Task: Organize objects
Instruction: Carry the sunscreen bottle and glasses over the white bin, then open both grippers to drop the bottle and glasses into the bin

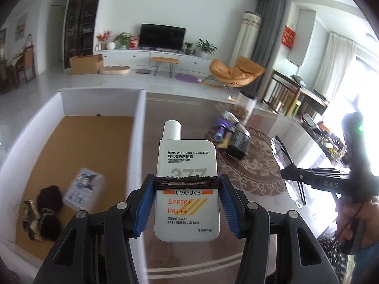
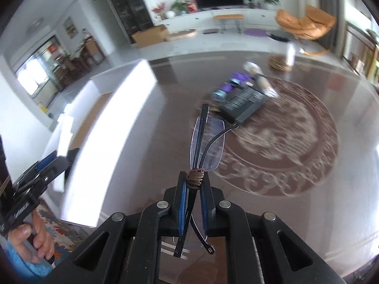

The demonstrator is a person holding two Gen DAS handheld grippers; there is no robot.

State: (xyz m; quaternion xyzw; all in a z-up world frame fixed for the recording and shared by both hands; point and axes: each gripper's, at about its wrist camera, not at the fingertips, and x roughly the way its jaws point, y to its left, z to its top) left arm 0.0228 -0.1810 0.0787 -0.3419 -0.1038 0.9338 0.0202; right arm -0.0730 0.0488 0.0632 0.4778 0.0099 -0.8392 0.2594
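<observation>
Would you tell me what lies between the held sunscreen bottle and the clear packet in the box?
In the left wrist view, the box's white wall lies between the sunscreen bottle and the clear packet.

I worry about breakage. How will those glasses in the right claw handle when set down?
The glasses look rimless with thin lenses and wire temples, so probably fragile and very light. The right claw pinches them by the folded temples alone, so they may pivot or slip. Their smooth lenses would likely slide on the glossy table.
</observation>
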